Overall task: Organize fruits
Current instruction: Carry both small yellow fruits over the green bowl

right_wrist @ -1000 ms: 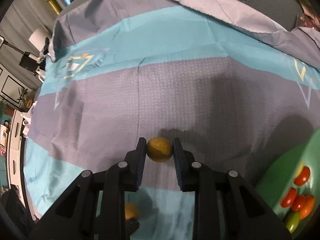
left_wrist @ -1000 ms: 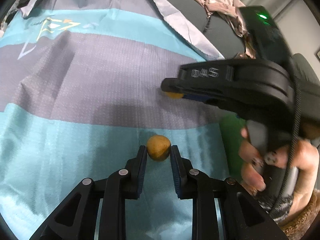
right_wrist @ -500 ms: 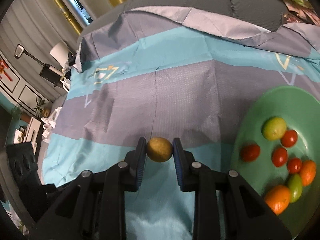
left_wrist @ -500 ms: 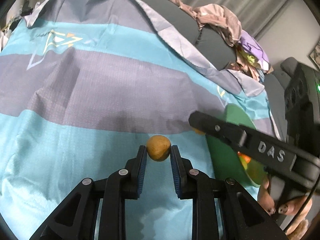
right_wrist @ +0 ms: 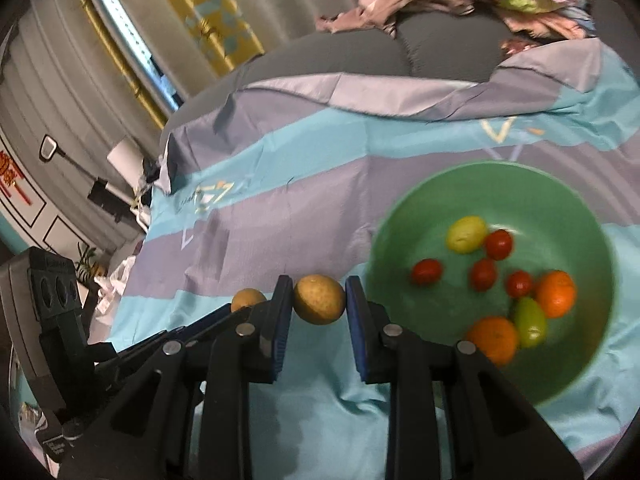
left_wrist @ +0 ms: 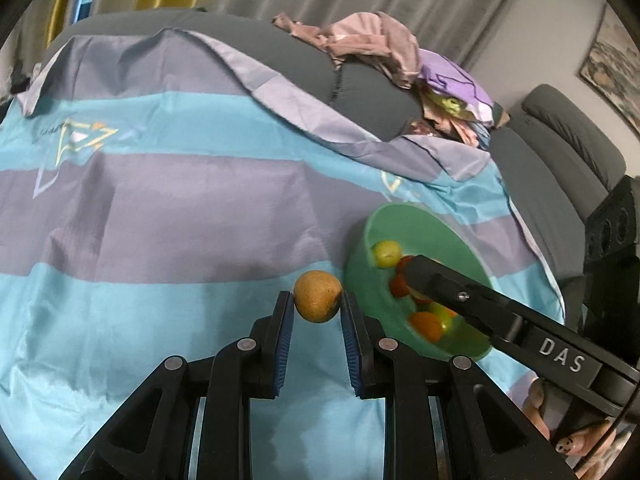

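Here, your left gripper (left_wrist: pixel 317 309) pinches a small round brownish-yellow fruit (left_wrist: pixel 318 296) with a dull, finely speckled skin; the ribbed blue pads (left_wrist: pixel 285 344) on its matte black fingers press against both of its sides, above the turquoise band of the cloth. Your right gripper (right_wrist: pixel 319 309) clamps a second fruit (right_wrist: pixel 319 299) of the same round shape and rough tan skin in the same way, just left of the bowl's rim.

The green bowl (right_wrist: pixel 460 184) is smooth, round and deep-walled, and it rests on the cloth. Inside it lie four glossy red cherry tomatoes (right_wrist: pixel 427 271), two orange citrus fruits (right_wrist: pixel 493 339) with pebbled skin, a pale yellow-green rounded fruit (right_wrist: pixel 466 234) and an oblong green tomato (right_wrist: pixel 530 323). In the left wrist view the right gripper's black arm, lettered DAS, crosses over the bowl and hides part of its contents.

The striped cloth (left_wrist: pixel 160 216) is thin and slightly shiny, banded in turquoise and grey-lilac, creased, with a triangular printed emblem. It covers a grey quilted sofa cushion (left_wrist: pixel 248 40). A heap of crumpled pink and purple garments (left_wrist: pixel 400 64) lies behind it.

A person's fingers with painted nails (left_wrist: pixel 572 444) show at the lower right of the left wrist view.
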Action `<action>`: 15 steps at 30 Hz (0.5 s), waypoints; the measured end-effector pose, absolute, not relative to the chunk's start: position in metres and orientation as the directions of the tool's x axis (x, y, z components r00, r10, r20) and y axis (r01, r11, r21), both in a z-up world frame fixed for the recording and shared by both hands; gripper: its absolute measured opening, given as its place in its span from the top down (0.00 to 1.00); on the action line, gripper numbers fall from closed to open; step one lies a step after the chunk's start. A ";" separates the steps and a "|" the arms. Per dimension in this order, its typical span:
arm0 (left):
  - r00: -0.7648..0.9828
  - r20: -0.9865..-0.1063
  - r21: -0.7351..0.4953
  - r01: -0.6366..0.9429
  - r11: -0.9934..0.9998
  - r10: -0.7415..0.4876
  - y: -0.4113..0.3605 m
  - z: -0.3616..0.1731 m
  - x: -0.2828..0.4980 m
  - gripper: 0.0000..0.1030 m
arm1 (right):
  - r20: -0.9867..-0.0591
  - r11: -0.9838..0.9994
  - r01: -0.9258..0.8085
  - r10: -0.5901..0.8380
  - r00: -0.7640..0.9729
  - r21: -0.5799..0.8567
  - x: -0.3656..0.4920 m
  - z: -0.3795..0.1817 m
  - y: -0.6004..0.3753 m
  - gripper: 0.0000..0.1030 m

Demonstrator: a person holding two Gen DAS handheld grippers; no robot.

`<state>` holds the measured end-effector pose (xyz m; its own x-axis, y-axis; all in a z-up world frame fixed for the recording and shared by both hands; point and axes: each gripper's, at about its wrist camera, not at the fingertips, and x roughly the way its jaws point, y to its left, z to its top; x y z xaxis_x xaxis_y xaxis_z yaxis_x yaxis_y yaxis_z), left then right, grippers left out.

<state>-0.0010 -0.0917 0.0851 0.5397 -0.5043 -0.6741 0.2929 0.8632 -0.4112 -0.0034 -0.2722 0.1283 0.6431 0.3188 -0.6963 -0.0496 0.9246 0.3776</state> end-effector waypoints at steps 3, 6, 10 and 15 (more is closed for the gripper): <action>0.531 -0.671 -0.406 0.321 0.856 -0.517 -0.106 0.090 -0.001 0.77 | -0.674 0.927 -0.033 0.296 0.677 0.375 -0.010 0.137 -0.287 0.73; 0.526 -0.664 -0.404 0.345 0.847 -0.531 -0.123 0.096 0.000 0.77 | -0.658 0.931 0.003 0.255 0.708 0.364 -0.017 0.142 -0.302 0.73; 0.506 -0.660 -0.412 0.374 0.831 -0.555 -0.145 0.101 0.002 0.77 | -0.642 0.923 0.042 0.233 0.730 0.382 -0.024 0.144 -0.325 0.73; 0.488 -0.663 -0.401 0.409 0.820 -0.568 -0.177 0.101 0.004 0.77 | -0.648 0.922 0.114 0.168 0.743 0.370 -0.029 0.142 -0.350 0.73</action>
